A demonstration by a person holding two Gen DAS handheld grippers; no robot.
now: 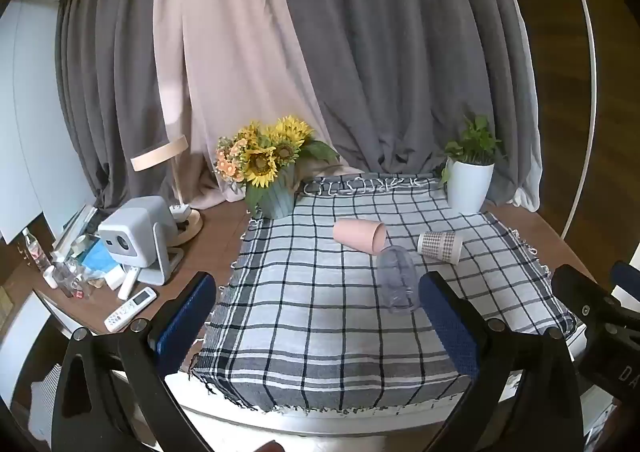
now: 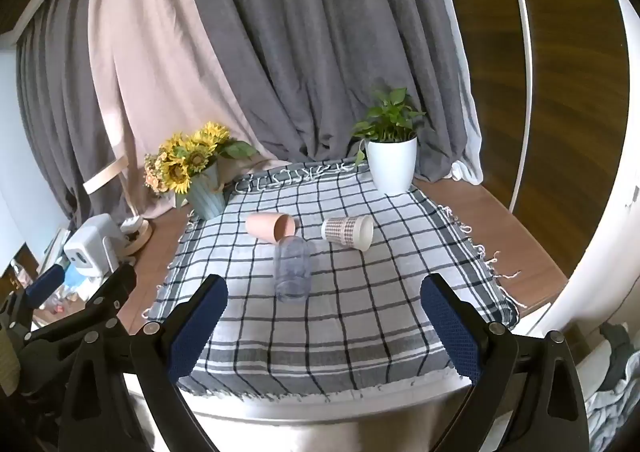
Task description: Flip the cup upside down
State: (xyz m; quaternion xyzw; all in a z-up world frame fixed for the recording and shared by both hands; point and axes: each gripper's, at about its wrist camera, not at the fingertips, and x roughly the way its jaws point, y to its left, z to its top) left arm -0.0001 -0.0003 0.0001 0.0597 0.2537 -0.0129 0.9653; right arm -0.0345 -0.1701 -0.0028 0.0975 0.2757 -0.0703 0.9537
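Three cups lie on their sides on the checked cloth (image 1: 320, 324). A pink cup (image 1: 359, 235) (image 2: 270, 227) lies furthest back, mouth to the right. A checked paper cup (image 1: 439, 246) (image 2: 347, 232) lies to its right. A clear plastic cup (image 1: 397, 278) (image 2: 293, 266) lies nearest. My left gripper (image 1: 316, 316) is open and empty, held above the cloth's near part, short of the cups. My right gripper (image 2: 324, 322) is open and empty, also short of the cups; the clear cup lies ahead between its fingers. The right gripper's body (image 1: 600, 312) shows at the left wrist view's right edge.
A sunflower vase (image 1: 272, 172) (image 2: 200, 176) stands at the cloth's back left, a white potted plant (image 1: 470, 176) (image 2: 392, 156) at the back right. Left of the cloth are a projector (image 1: 136, 236), a lamp (image 1: 176, 180), remotes (image 1: 130, 308) and small bottles. Curtains hang behind.
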